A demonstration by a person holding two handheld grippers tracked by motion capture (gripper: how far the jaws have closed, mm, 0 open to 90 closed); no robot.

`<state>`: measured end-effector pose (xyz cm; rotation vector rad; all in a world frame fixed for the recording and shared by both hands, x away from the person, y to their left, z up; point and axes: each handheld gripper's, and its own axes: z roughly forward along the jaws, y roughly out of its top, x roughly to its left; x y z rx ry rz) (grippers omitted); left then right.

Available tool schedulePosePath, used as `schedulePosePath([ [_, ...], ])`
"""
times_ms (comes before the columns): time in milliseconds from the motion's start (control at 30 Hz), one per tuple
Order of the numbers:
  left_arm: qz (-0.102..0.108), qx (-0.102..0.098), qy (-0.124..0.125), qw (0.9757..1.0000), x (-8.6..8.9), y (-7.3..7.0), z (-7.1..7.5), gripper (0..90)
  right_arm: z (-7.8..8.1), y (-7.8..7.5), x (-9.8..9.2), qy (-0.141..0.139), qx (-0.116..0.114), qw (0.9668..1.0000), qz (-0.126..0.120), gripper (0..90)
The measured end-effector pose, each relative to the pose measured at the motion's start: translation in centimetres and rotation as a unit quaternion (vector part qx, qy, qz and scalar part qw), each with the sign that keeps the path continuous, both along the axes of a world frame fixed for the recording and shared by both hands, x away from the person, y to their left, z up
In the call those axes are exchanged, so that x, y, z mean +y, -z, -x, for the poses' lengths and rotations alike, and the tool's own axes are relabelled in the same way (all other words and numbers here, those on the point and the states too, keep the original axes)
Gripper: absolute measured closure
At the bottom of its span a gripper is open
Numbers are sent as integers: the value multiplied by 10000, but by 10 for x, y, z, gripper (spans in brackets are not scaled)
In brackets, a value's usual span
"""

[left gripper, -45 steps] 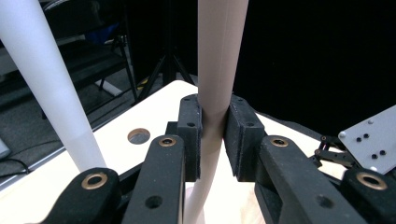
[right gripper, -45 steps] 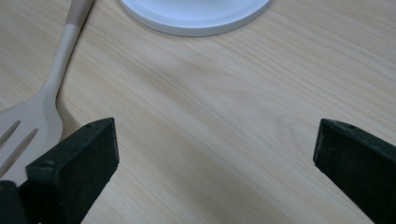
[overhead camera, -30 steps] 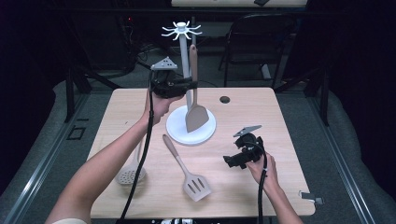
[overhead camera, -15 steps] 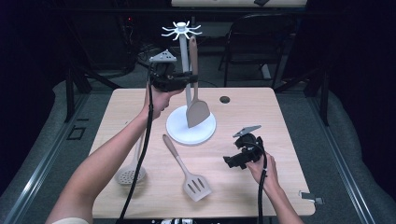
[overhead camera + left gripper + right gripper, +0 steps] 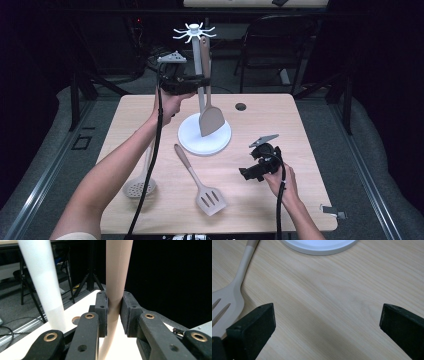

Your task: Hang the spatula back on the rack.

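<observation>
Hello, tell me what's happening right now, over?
Left tool shut on solid spatula beside rack pole. Right tool open, low over table. Slotted spatula, skimmer lying flat.

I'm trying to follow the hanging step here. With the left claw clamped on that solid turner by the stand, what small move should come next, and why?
Probably a slight lift and nudge toward the hook ring. The left claw is shut on the solid turner handle beside the white pole, and its top sits right at the hooks; whether it has caught one I cannot tell. The right claw is open above the table.
</observation>
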<state>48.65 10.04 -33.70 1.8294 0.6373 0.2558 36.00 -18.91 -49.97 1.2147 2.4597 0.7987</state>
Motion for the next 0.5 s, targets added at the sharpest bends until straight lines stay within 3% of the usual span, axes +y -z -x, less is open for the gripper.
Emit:
schedulePosePath([
  [200,-1,15,-35,10000,3,1,-3,774,0,0,0,0,-4,10000,-1,1],
  [500,-218,-149,-258,9993,4,3,-8,773,-1,1,-1,-6,42,10000,-24,5],
])
